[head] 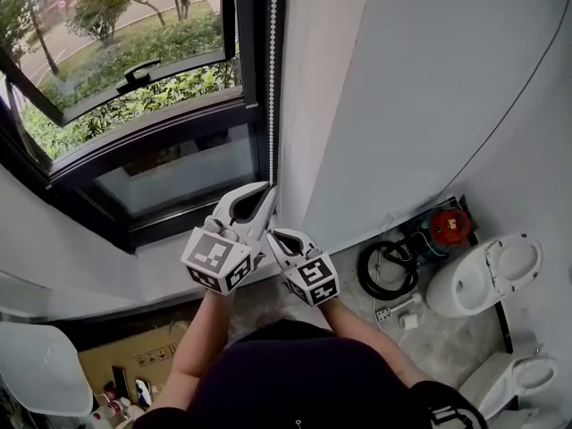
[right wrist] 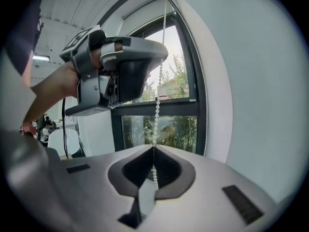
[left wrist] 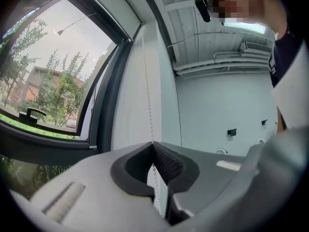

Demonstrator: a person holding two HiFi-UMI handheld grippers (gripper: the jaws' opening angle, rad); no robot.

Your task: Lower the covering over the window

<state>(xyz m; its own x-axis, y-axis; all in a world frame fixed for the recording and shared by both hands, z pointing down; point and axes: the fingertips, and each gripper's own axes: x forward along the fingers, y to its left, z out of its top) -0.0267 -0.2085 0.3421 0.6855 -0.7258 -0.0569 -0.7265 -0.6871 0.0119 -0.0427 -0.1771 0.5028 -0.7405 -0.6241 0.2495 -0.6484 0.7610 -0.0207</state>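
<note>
Closed fingers point(left wrist: 169, 166) of the left gripper point(left wrist: 153, 143) pinch a white bead chain point(left wrist: 148, 105). The chain runs straight up from the meeting tips and passes down between the dark pads. The right gripper point(right wrist: 153, 147) is likewise clamped on the same chain, its fingers point(right wrist: 133, 168) pressed together with beads showing above and below the tips. From the right gripper view, the left gripper sits higher on the chain, held in a bare hand point(right wrist: 53, 88).

From the head view, both grippers are close together near the window's lower right corner, left above right. The chain hangs along the dark right frame of the window point(head: 134, 79), just beside a pale grey wall point(head: 402, 105). Through the glass are trees, lawn and hedges, and one sash is tilted outward. The covering itself cannot be made out for certain.

On the floor to the right lie a coiled black hose point(head: 384, 271) and white toilet bowls point(head: 487, 275).
</note>
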